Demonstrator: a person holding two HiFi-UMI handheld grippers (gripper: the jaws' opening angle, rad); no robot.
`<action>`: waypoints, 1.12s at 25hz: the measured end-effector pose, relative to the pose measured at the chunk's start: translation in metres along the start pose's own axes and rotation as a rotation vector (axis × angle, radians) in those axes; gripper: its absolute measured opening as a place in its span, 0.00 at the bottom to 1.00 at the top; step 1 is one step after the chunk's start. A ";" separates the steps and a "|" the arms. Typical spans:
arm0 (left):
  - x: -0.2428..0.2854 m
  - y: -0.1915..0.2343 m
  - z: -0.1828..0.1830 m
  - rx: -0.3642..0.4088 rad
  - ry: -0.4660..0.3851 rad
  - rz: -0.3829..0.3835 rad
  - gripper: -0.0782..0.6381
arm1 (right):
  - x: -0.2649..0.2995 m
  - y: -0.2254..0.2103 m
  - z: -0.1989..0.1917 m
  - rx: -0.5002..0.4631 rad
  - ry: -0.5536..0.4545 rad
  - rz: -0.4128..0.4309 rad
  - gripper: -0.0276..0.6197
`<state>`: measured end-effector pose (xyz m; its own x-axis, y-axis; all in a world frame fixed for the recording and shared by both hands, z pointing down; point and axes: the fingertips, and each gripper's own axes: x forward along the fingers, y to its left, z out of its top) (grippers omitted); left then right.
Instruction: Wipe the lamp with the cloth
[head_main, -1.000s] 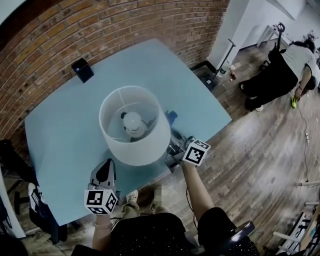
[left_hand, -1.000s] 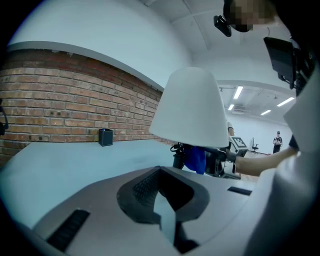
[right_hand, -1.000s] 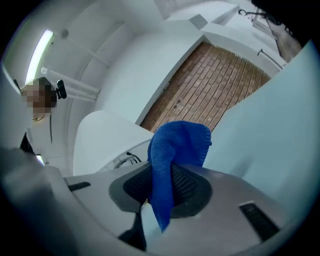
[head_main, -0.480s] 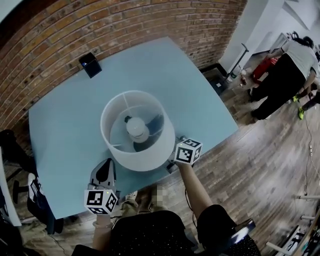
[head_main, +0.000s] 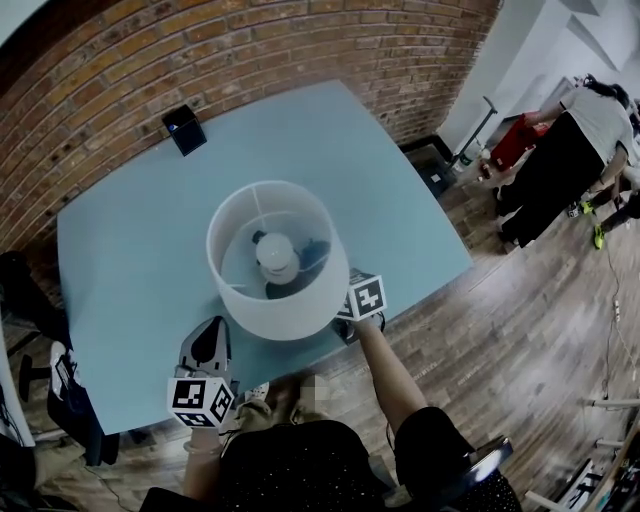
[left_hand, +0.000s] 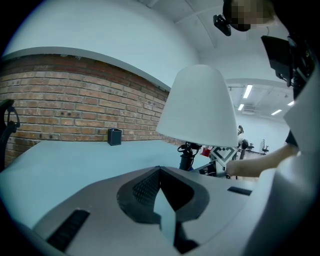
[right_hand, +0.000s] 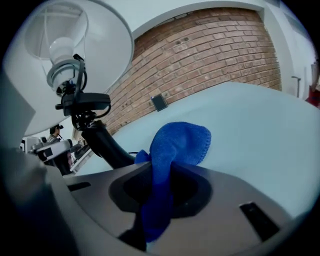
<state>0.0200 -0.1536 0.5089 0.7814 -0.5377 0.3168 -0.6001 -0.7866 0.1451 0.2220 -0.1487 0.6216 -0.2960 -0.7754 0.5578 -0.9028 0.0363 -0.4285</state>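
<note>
Blue desk (head_main: 130, 260), head view: one white lamp (head_main: 275, 295), one black box (head_main: 185, 130) | left gripper view: left hand-held gripper (left_hand: 161, 192) clenched, empty, lamp ahead | right gripper view: right hand-held gripper (right_hand: 160, 195) grasping one blue cloth (right_hand: 180, 142) near lamp.

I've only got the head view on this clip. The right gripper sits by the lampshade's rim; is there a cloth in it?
Observer: Yes, the right gripper is shut on a blue cloth that bulges out past its jaws.
Operator: And the other one?
Observer: The left gripper is shut with nothing in it, pointing across the table toward the lamp.
Operator: Is the cloth on the lamp?
Observer: Contact is unclear; it sits beside the black stem, below the shade.
</note>
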 end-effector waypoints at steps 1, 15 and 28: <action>-0.001 -0.001 0.000 -0.003 -0.003 -0.002 0.12 | -0.003 -0.007 -0.003 0.002 0.017 -0.035 0.16; -0.017 -0.029 0.007 -0.027 -0.116 -0.080 0.12 | -0.174 -0.017 0.024 0.025 -0.537 -0.290 0.16; -0.031 -0.057 0.034 0.051 -0.187 -0.146 0.12 | -0.264 0.060 0.013 0.082 -0.823 -0.194 0.16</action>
<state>0.0359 -0.1019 0.4587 0.8802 -0.4602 0.1163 -0.4727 -0.8720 0.1274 0.2496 0.0497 0.4392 0.2119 -0.9758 -0.0540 -0.8793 -0.1662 -0.4463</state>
